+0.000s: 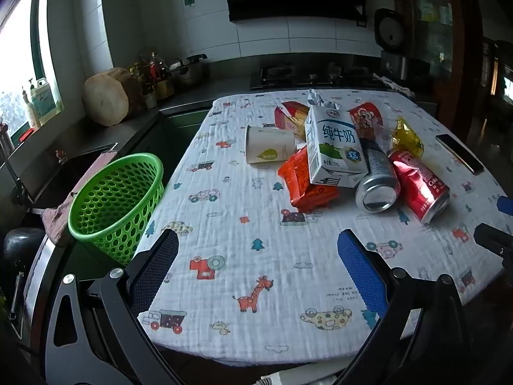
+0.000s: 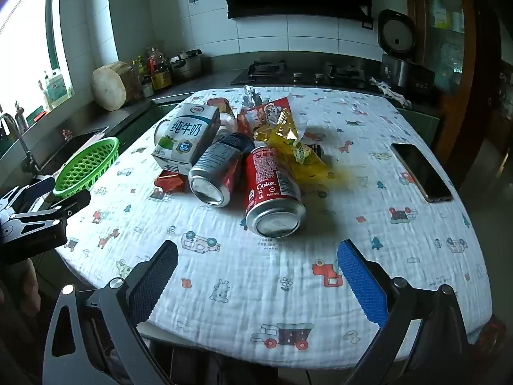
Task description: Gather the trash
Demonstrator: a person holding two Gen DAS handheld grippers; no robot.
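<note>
A pile of trash lies mid-table: a white milk carton (image 1: 333,147) (image 2: 186,138), a silver can (image 1: 378,183) (image 2: 218,170), a red Coke can (image 1: 418,184) (image 2: 272,192), an orange wrapper (image 1: 304,179), a paper cup (image 1: 269,149), a yellow wrapper (image 1: 405,138) (image 2: 288,141) and a red snack bag (image 1: 365,118) (image 2: 272,110). A green mesh basket (image 1: 115,205) (image 2: 86,166) stands off the table's left edge. My left gripper (image 1: 258,256) is open and empty, short of the pile. My right gripper (image 2: 258,268) is open and empty, just before the Coke can.
A black phone (image 2: 420,171) (image 1: 460,154) lies on the table's right side. The printed tablecloth (image 1: 256,288) covers the table. Behind are a counter with a stove (image 2: 298,70), bottles, a pot and a sink at left. The left gripper shows in the right wrist view (image 2: 35,218).
</note>
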